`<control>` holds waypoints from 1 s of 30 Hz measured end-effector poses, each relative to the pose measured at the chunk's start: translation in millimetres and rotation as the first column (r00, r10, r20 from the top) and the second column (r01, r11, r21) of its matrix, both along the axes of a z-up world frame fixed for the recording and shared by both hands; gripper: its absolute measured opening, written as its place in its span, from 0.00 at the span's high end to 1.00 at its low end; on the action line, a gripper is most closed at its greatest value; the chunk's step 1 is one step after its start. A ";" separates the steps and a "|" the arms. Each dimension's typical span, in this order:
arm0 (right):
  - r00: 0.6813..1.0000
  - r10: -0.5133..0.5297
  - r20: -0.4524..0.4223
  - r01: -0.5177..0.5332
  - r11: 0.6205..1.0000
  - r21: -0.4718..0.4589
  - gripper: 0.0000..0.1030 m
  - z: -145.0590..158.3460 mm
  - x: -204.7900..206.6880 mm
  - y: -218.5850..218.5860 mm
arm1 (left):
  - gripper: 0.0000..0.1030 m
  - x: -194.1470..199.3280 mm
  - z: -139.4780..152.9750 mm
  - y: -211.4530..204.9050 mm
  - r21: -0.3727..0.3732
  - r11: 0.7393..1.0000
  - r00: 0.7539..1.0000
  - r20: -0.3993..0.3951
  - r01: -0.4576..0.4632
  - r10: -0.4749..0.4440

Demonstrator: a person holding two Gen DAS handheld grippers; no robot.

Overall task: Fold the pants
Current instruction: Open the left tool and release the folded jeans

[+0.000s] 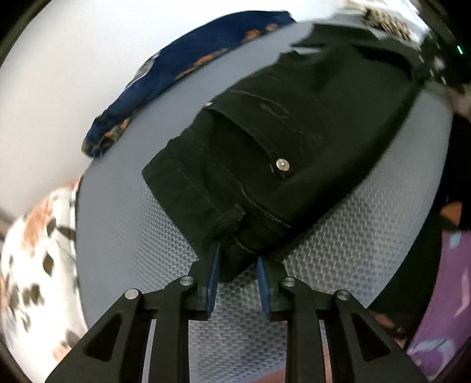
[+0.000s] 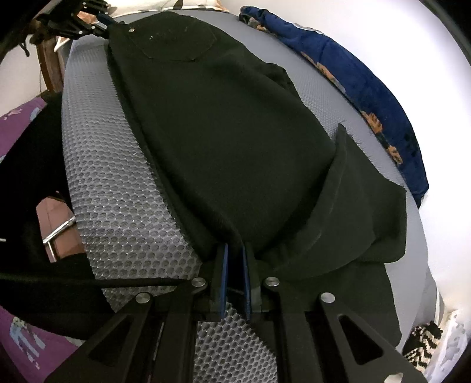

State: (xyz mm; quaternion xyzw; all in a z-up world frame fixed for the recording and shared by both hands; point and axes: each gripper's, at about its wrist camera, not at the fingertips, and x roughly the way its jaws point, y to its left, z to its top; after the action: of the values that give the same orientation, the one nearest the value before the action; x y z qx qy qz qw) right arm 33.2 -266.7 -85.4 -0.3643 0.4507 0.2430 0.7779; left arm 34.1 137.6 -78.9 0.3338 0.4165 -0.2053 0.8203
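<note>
Black pants (image 1: 294, 141) lie on a grey honeycomb mat (image 1: 132, 229). In the left wrist view my left gripper (image 1: 238, 259) is shut on the waistband corner next to a belt loop and a silver rivet (image 1: 282, 164). In the right wrist view the pants (image 2: 223, 129) stretch away across the mat (image 2: 123, 182), with a leg fold lying to the right. My right gripper (image 2: 235, 253) is shut on the near edge of the cloth. The left gripper (image 2: 85, 25) shows at the far end, holding the waist. The right gripper shows blurred at the far end in the left wrist view (image 1: 432, 67).
A dark blue cloth with orange print (image 1: 182, 76) lies along the mat's far edge, also in the right wrist view (image 2: 368, 88). A white floral cloth (image 1: 32, 253) is at the left. Purple fabric (image 1: 447, 294) and a wooden frame (image 2: 50, 67) sit beside the mat.
</note>
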 end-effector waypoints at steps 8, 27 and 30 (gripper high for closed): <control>0.998 -0.034 0.050 0.037 0.998 -0.053 0.93 -0.4 1.1 6.2 | 0.73 0.7 3.0 -0.3 0.129 0.983 0.991 -0.029 0.132 -0.129; 0.980 -0.102 0.169 0.091 0.993 0.071 0.48 20.5 -7.7 8.9 | 0.06 26.4 87.9 47.7 -0.654 0.684 0.939 -0.133 -0.323 0.317; 0.969 -0.124 0.212 0.097 0.986 0.133 0.40 37.5 -10.4 1.2 | 0.06 40.6 79.7 10.8 -0.653 0.680 0.941 -0.184 -0.332 0.283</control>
State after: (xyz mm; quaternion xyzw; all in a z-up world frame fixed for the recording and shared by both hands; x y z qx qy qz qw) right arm 22.8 -265.4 -47.9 -0.3150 0.3660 0.1847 0.8560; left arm 74.7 148.3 0.9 -0.0686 0.3909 -0.2129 0.8928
